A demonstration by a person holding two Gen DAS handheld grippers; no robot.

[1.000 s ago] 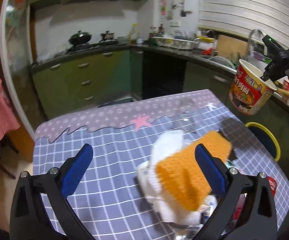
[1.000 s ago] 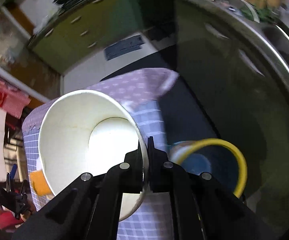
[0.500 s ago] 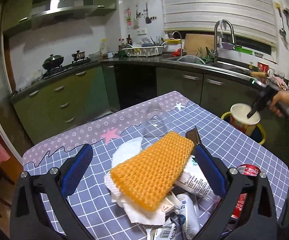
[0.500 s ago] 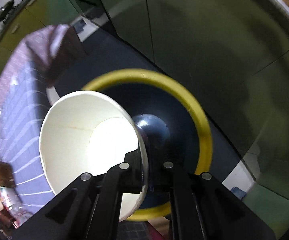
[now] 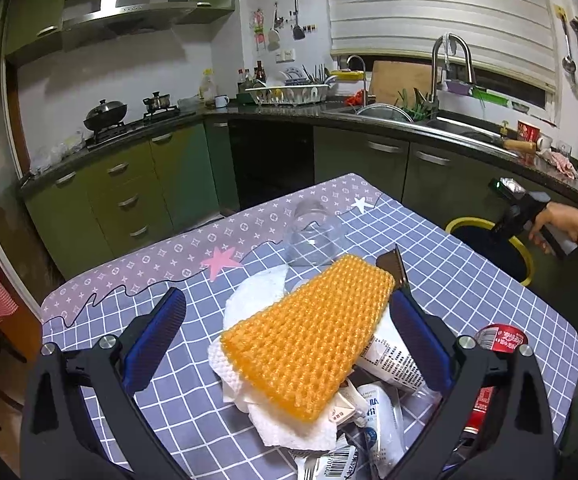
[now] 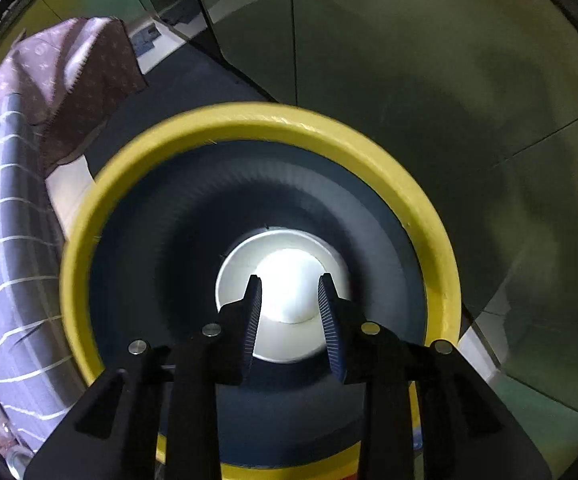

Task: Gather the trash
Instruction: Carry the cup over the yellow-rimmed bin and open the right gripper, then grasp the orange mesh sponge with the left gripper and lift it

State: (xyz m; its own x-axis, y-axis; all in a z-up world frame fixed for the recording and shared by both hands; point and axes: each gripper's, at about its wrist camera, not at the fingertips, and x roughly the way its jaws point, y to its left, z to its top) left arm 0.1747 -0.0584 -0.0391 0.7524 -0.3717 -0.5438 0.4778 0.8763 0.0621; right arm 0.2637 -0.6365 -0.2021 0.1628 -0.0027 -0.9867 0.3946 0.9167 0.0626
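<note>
In the right wrist view my right gripper (image 6: 289, 280) points straight down into the yellow-rimmed bin (image 6: 249, 120). Its jaws are opening with nothing between the pads. The white paper noodle cup (image 6: 281, 300) sits at the bin's dark bottom, mouth up. The left wrist view shows the same gripper (image 5: 509, 216) in a person's hand over the bin (image 5: 469, 222), beside the table. My left gripper (image 5: 287, 300) hangs open over a trash pile. An orange mesh sponge (image 5: 309, 332) lies there on white paper towel (image 5: 245, 304).
A clear plastic cup (image 5: 313, 236), a black wrapper (image 5: 395, 268), white cartons (image 5: 393, 360) and a red can (image 5: 501, 336) lie on the checked tablecloth (image 5: 469, 280). Green kitchen cabinets (image 5: 369, 160) stand behind the table and close to the bin.
My right gripper went down with the noodle cup from beside the table to the bin, then let it go; the cup now sits in the bin. The left gripper shifted slightly over the pile.
</note>
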